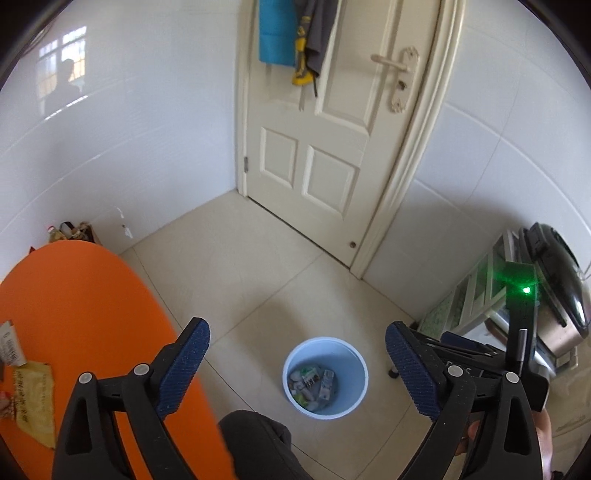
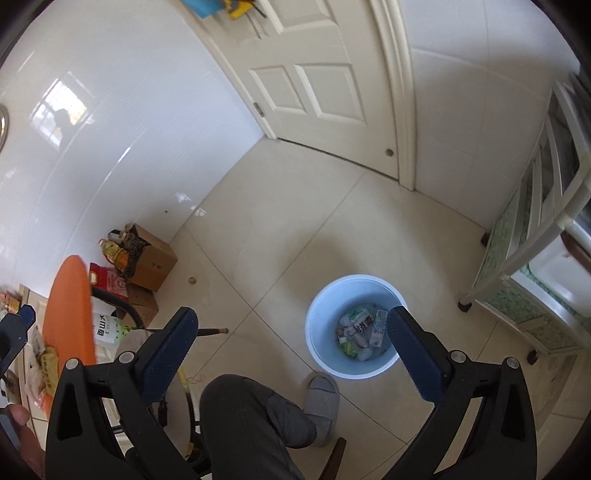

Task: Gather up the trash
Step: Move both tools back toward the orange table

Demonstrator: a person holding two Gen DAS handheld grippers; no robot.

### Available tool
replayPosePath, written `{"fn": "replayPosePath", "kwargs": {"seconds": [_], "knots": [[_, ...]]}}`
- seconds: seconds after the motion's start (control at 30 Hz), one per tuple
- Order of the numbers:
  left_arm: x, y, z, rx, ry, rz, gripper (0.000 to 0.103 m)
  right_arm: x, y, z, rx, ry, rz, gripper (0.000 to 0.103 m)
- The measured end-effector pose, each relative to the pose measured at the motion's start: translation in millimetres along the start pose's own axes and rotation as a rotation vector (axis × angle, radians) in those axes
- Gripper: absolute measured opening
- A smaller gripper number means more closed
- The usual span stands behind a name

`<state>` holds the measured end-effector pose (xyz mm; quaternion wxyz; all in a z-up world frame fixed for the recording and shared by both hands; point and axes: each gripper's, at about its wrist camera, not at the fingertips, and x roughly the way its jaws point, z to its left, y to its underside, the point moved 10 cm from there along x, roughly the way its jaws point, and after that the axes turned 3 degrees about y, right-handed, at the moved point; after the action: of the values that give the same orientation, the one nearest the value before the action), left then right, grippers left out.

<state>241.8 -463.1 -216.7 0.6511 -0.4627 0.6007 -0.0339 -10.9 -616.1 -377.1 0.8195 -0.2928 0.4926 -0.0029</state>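
Pale blue bin (image 1: pixel 325 376) upright on the tiled floor (image 1: pixel 258 258), mouth up, holding cartons and wrappers (image 2: pixel 364 328). Yellow wrapper (image 1: pixel 31 398) flat on orange table (image 1: pixel 74 295). Left gripper (image 1: pixel 297 369) and right gripper (image 2: pixel 291 350): jaws wide apart, empty.

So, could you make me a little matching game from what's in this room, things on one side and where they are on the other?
Things:
1. blue bin
2. yellow wrapper
3. blue towel
4. cardboard box

Places:
a. hanging on the door
b. on the orange table
c. on the floor by the wall
d. on the floor, trash inside

Pairs: 1-d, 2-b, 3-a, 4-c
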Motion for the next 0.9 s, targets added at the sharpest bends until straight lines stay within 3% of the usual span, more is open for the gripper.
{"fn": "replayPosePath", "kwargs": {"seconds": [0.47,0.9], "knots": [[-182.7,57.3,77.6,-0.118,-0.124,-0.207,0.098,-86.3,4.4,156.5,-0.274,-0.129,-0.149,0.103],[-325.1,138.7,128.5,-0.225,-0.301,-0.391,0.102,-146.0,44.8,293.8,-0.543,-0.264,-0.24,0.103]]}}
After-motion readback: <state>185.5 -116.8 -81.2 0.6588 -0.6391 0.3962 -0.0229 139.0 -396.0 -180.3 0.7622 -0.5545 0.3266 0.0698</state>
